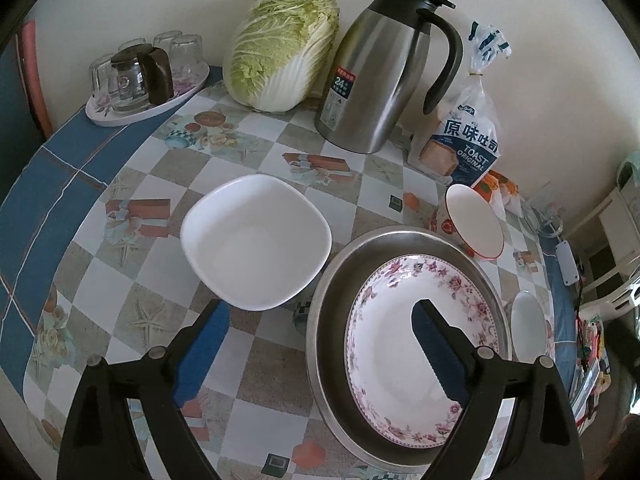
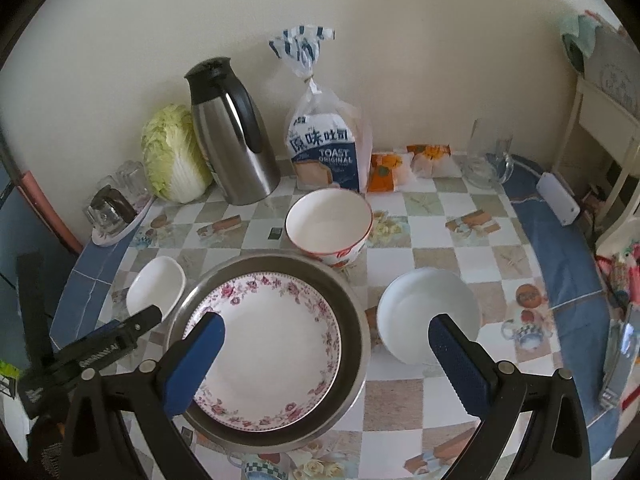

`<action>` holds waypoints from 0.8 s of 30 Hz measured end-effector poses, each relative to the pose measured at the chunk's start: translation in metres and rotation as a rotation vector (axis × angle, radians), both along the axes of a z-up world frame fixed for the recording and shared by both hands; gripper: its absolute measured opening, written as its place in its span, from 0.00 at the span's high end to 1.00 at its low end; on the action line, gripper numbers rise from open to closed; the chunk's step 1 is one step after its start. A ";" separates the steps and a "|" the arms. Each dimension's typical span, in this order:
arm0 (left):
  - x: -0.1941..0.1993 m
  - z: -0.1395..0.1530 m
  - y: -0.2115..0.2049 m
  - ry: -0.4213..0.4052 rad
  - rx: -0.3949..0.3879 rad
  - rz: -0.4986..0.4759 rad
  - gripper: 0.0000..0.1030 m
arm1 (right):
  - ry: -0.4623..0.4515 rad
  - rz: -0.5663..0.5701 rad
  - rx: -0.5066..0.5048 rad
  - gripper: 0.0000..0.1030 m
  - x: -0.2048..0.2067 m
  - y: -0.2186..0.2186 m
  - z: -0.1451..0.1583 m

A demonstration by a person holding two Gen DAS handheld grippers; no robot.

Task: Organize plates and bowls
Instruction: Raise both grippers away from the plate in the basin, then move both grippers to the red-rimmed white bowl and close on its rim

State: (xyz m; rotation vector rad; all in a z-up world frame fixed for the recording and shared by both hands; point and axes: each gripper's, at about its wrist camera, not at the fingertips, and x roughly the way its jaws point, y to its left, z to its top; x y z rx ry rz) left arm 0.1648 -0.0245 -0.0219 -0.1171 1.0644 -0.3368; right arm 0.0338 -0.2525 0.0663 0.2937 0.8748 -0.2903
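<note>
Near the front edge of the table point(image 2: 400, 396), a floral plate point(image 2: 266, 344) lies inside a wide steel basin point(image 2: 352, 320). Just left of the basin sits a white square bowl point(image 1: 256, 240), empty and upright. Behind the basin, toward the wall, stands a red-rimmed bowl point(image 2: 330, 224) with a flower pattern on its side; whether it touches the basin's rim cannot be told. To the right of the basin rests a plain white round bowl point(image 2: 428, 312), close to it.

The left gripper point(image 1: 320, 360) hangs above the table with its jaws spread wide and holding nothing; one blue pad shows over the tablecloth below the square bowl, the other over the floral plate. The right gripper point(image 2: 324, 364) is likewise wide apart and empty, one pad over the plate's left rim, the other over the round bowl's near edge.

Along the back edge by the wall stand a napa cabbage point(image 1: 280, 48), a steel thermos jug point(image 1: 380, 72) and a bag of toast point(image 2: 324, 148). At the back left corner a tray of glasses point(image 1: 140, 76) rests.
</note>
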 end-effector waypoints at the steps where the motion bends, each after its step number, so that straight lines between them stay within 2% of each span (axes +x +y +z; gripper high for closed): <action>1: 0.000 0.001 -0.001 0.000 0.000 -0.003 0.10 | 0.001 0.002 -0.013 0.00 0.000 -0.002 0.008; 5: 0.004 0.007 -0.008 0.000 0.003 -0.034 0.10 | -0.007 0.004 -0.051 0.00 0.003 -0.011 0.033; 9: 0.018 0.026 -0.016 -0.019 0.024 -0.047 0.10 | -0.007 -0.006 -0.074 0.00 0.009 -0.025 0.052; 13: 0.039 0.050 -0.029 -0.044 0.041 -0.078 0.09 | -0.013 -0.019 -0.055 0.00 0.024 -0.042 0.064; 17: 0.058 0.064 -0.047 -0.051 0.057 -0.125 0.09 | 0.007 -0.028 -0.040 0.00 0.042 -0.056 0.062; 24: 0.095 0.072 -0.079 -0.014 0.031 -0.175 0.09 | 0.082 -0.031 0.016 0.00 0.083 -0.079 0.031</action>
